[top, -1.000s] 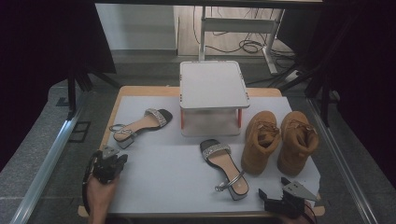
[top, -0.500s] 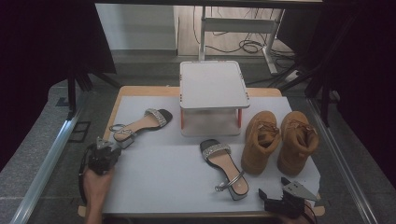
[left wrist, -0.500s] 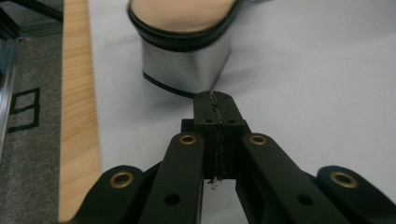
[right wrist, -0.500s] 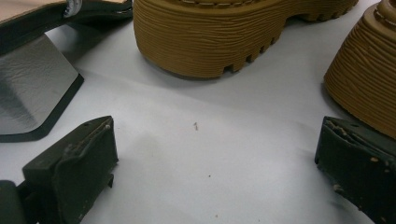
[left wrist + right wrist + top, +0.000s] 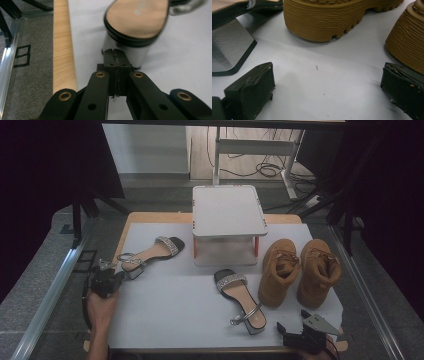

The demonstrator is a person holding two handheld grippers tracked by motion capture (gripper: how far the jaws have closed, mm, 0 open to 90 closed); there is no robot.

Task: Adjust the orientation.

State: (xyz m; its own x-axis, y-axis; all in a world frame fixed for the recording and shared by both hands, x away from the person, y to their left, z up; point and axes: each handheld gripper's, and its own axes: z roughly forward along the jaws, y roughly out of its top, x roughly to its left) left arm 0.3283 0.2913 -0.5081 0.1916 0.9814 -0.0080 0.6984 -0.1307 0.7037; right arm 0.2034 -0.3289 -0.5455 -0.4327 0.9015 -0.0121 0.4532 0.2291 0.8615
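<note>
At the left edge of the surface, I have my left tool (image 5: 107, 279) with its jaws pressed together on nothing, tips just short of the block heel of the left sandal (image 5: 136, 23), which lies near the back left corner. My right tool (image 5: 306, 336) sits at the front right corner, jaws wide apart and empty, behind the tan boots (image 5: 300, 270). The other sandal (image 5: 240, 300) lies mid-surface, before the white stand (image 5: 227, 212).
</note>
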